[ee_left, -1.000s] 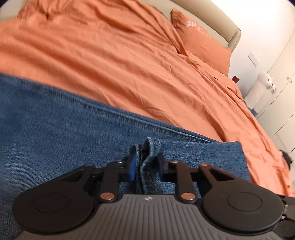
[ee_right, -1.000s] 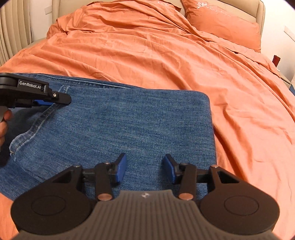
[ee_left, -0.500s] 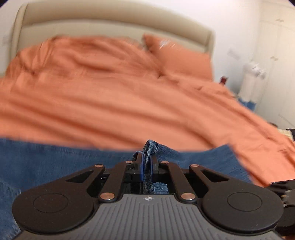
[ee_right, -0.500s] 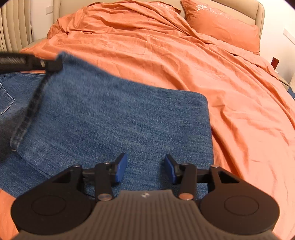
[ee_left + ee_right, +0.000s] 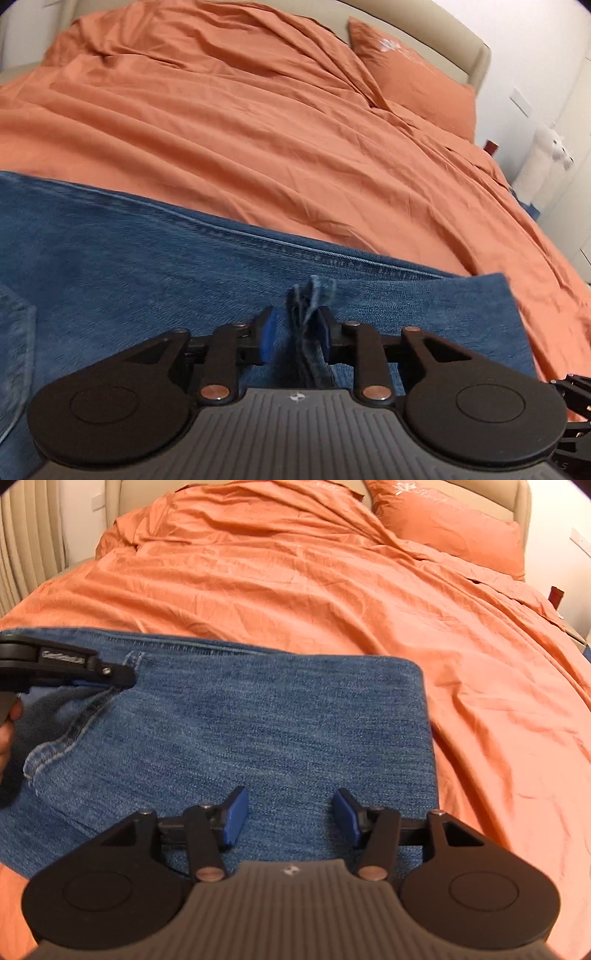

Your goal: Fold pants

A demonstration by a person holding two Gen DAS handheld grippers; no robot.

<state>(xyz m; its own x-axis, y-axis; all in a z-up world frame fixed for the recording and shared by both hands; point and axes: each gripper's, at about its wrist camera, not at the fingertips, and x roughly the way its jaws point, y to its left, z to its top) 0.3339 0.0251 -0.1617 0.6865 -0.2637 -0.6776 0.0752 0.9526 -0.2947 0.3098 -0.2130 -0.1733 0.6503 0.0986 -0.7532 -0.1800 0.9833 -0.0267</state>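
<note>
Left wrist view: the left tongs (image 5: 293, 334) are seen opening over the folded jeans (image 5: 147, 280), with a bunched hem (image 5: 310, 295) standing between the pads, brushing the right one and no longer clamped. In the right wrist view, the right tongs (image 5: 290, 818) are also seen opening, wide apart above the denim with nothing pinched between them. The jeans are laid across the lower half of both frames on the orange duvet (image 5: 332, 590), folded edge toward the right of the frame.

A risk is judged here: the released hem could spring up or catch on the pad as the tongs are drawn off, so that the top layer would be dragged askew. The soft, wrinkled duvet could let the stack slide.

A pillow (image 5: 413, 81) is seen at the upper right, a headboard (image 5: 476, 51) behind it, and a white plush toy (image 5: 546, 147) at the right edge; none is in the way.
</note>
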